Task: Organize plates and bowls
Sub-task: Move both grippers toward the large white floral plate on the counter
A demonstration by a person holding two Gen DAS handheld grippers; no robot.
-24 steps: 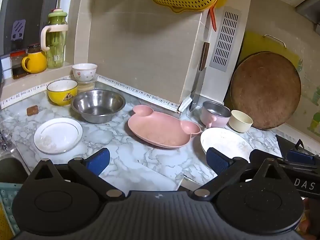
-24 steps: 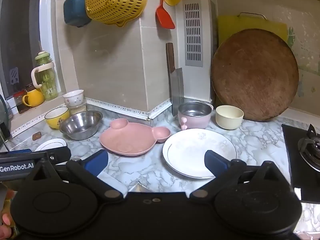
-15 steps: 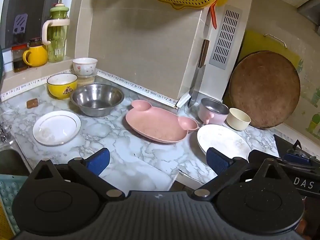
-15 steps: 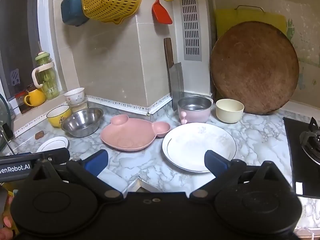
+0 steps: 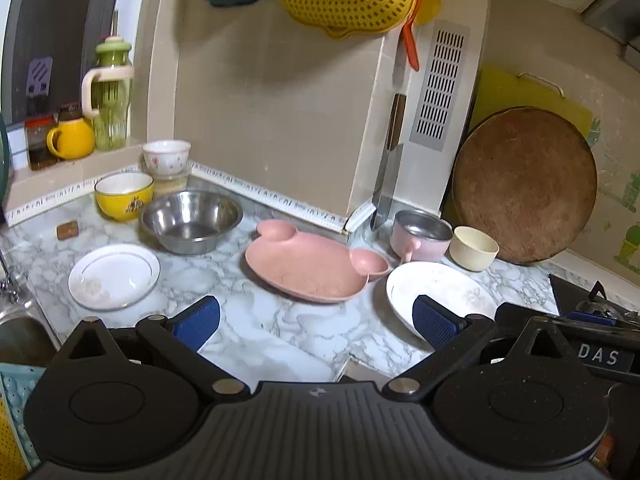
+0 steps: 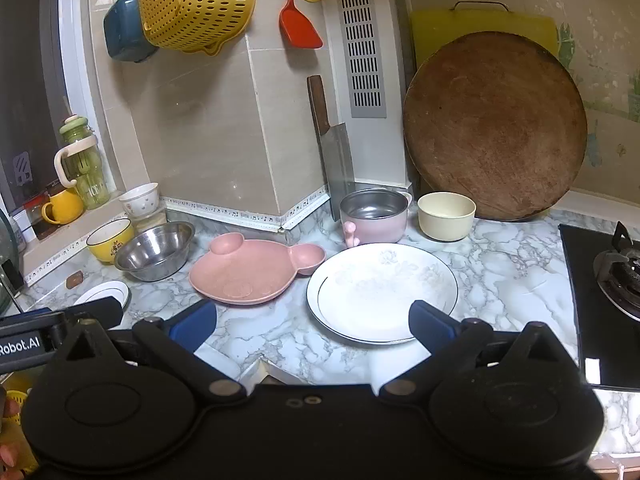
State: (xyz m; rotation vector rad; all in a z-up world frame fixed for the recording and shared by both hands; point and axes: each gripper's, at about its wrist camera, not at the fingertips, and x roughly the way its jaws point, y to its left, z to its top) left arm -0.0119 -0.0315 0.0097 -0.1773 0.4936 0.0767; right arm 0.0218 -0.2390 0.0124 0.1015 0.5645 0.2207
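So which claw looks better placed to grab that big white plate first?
Probably the right claw: the big white plate lies directly ahead of it, one pad over its rim. The left claw faces bare marble countertop. Both are open.

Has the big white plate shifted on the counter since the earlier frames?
No. The big white plate sits beside the pink plate, in front of the pink pot, as before; only the camera view has drifted slightly.
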